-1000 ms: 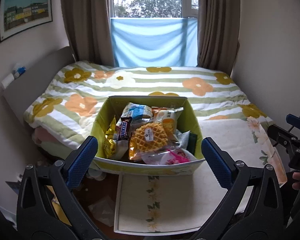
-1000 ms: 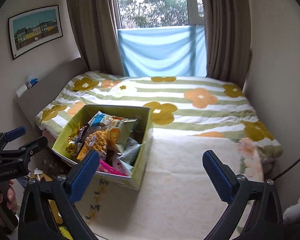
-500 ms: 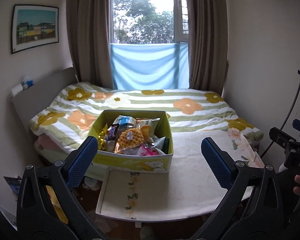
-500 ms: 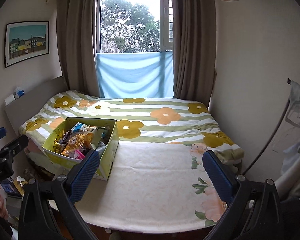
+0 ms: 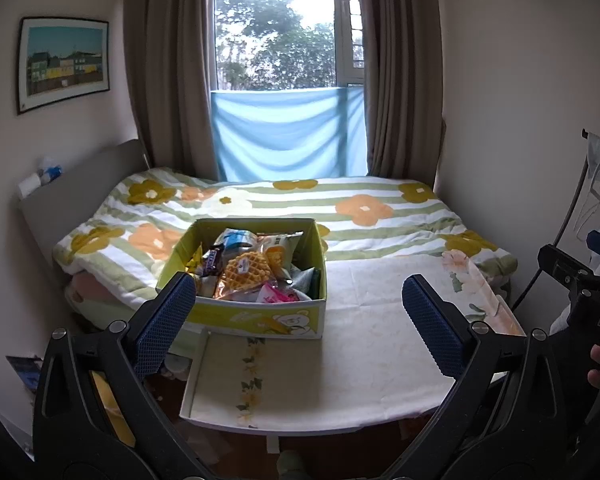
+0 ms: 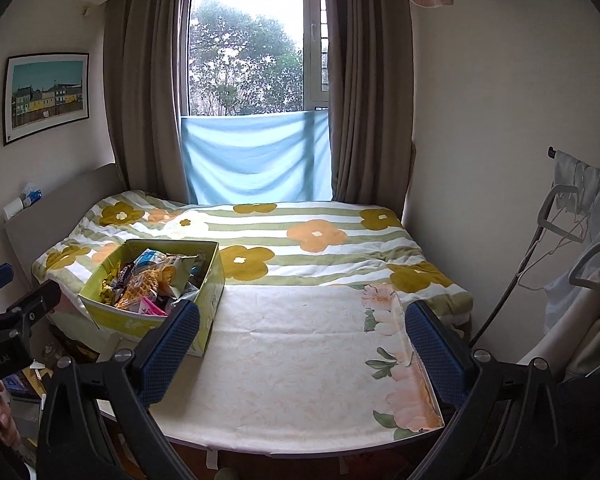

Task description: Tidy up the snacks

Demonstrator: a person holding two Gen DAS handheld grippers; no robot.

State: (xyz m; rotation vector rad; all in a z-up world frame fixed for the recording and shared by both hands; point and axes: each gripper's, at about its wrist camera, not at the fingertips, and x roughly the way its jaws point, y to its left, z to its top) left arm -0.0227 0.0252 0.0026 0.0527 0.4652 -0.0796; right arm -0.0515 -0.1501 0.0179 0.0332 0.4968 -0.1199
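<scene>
Left gripper [image 5: 300, 316] wide open, empty, facing box [image 5: 260, 322] of snacks [image 5: 247, 270] at table [image 5: 360, 360] far left. Right gripper [image 6: 302, 344] likewise open, empty.

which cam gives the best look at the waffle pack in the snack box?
Left wrist: the waffle pack lies near centre, unobstructed, atop the snacks in the box. In the right wrist view it sits far left, smaller, seen obliquely among other wrappers.
</scene>
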